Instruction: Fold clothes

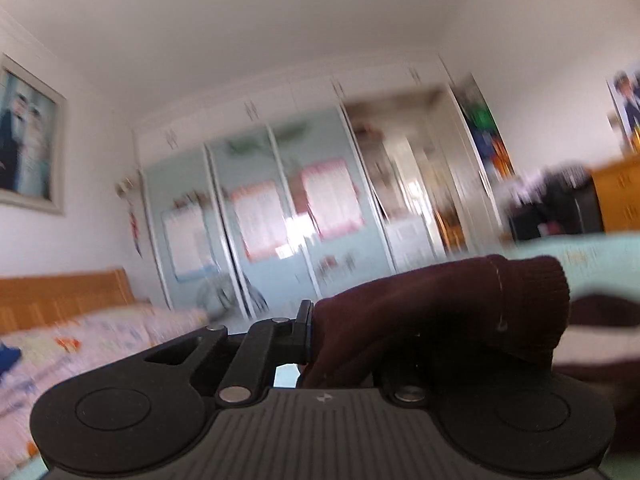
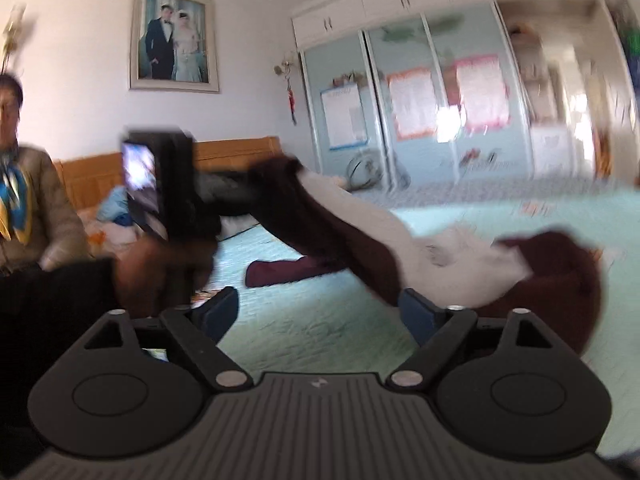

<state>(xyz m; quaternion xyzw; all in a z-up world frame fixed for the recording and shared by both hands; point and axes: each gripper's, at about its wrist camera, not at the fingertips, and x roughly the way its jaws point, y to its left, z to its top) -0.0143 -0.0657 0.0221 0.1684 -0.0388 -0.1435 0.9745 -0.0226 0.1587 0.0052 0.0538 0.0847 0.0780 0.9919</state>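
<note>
A dark maroon and white knit garment hangs stretched above a mint green bed cover. My left gripper is shut on a maroon ribbed edge of the garment, which covers its right finger. It also shows in the right wrist view, held up at the left with the cloth trailing down to the right. My right gripper is open and empty, low over the cover, with the cloth next to its right finger. A maroon sleeve end lies on the cover.
A person in a beige jacket sits at the left by a wooden headboard. A floral quilt lies on the bed. Sliding wardrobe doors fill the far wall. A wooden dresser stands at the right.
</note>
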